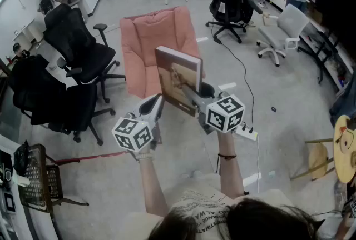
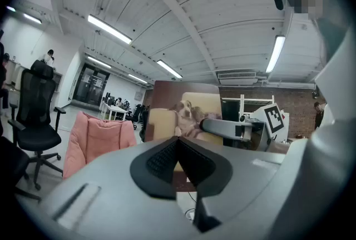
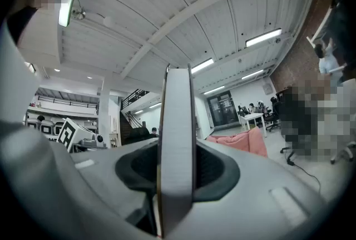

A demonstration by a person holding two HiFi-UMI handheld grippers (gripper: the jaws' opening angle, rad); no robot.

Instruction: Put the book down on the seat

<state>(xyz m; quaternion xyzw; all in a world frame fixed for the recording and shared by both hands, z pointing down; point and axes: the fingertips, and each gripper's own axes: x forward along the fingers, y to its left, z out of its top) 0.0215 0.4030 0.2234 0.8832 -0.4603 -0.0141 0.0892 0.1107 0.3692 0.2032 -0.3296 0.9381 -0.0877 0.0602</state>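
A book [image 1: 177,75] with a dog on its cover stands upright in the air, and my right gripper [image 1: 192,93] is shut on its lower edge. In the right gripper view its pale page edge [image 3: 177,144] fills the gap between the jaws. A pink padded seat [image 1: 149,39] sits on the floor just beyond the book; it also shows in the left gripper view [image 2: 97,136] and the right gripper view [image 3: 247,141]. My left gripper [image 1: 157,103] hovers to the left of the book, jaws together with nothing in them. From there I see the book's cover [image 2: 186,111] ahead.
Two black office chairs [image 1: 83,50] [image 1: 53,97] stand left of the seat. A power strip [image 1: 247,134] and its cable lie on the floor to the right. A wooden stool [image 1: 319,158] is at the right edge. Desks, chairs and people fill the far end.
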